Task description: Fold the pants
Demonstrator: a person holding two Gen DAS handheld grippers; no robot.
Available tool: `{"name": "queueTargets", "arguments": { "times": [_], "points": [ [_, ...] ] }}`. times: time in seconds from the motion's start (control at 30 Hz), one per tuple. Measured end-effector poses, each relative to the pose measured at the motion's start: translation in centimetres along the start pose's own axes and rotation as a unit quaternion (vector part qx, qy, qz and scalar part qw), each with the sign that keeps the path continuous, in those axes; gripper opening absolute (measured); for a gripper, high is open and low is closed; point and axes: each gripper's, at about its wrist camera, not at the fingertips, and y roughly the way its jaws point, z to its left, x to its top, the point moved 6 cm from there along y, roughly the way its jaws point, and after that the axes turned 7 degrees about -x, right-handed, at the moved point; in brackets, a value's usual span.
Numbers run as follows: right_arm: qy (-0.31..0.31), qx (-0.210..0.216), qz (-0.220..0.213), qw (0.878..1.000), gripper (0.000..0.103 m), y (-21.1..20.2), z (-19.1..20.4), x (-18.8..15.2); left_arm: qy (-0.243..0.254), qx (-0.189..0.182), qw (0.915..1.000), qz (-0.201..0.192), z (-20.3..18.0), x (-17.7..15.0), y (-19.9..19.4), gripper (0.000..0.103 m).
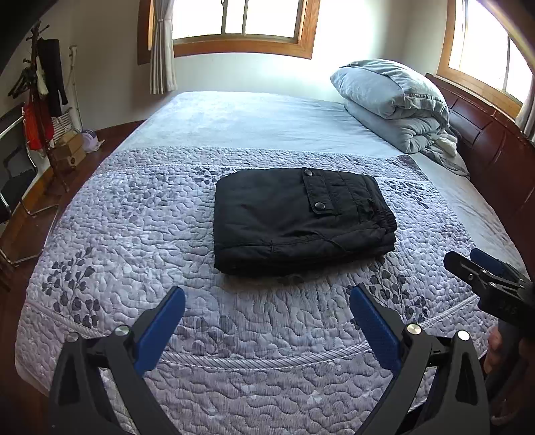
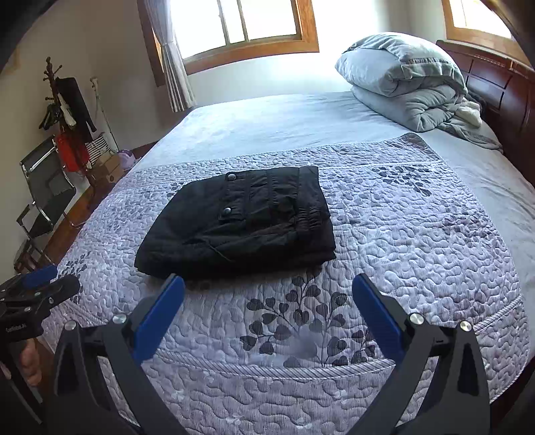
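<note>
Black pants (image 1: 301, 221) lie folded into a compact rectangle on the quilted lilac bedspread (image 1: 160, 241), a snap-button pocket flap facing up. In the right wrist view the same pants (image 2: 240, 224) sit just beyond the left fingertip. My left gripper (image 1: 267, 301) hovers open in front of the bundle, nothing between its blue pads. My right gripper (image 2: 267, 289) is also open and holds nothing. The right gripper (image 1: 485, 274) shows at the right edge of the left wrist view, and the left gripper (image 2: 40, 284) at the left edge of the right wrist view.
A folded grey duvet with a pillow (image 1: 398, 100) is stacked by the wooden headboard (image 1: 485, 134). A coat rack (image 1: 43, 100), a chair (image 2: 46, 197) and boxes stand on the floor left of the bed. Windows (image 1: 240, 20) line the far wall.
</note>
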Motion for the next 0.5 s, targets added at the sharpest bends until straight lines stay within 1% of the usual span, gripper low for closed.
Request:
{"name": "queueTargets", "arguments": {
  "times": [0.5],
  "points": [
    [0.001, -0.007, -0.002, 1.0, 0.1, -0.33, 0.02, -0.03, 0.002, -0.002, 1.0, 0.004, -0.37, -0.09, -0.12, 0.099]
  ]
}}
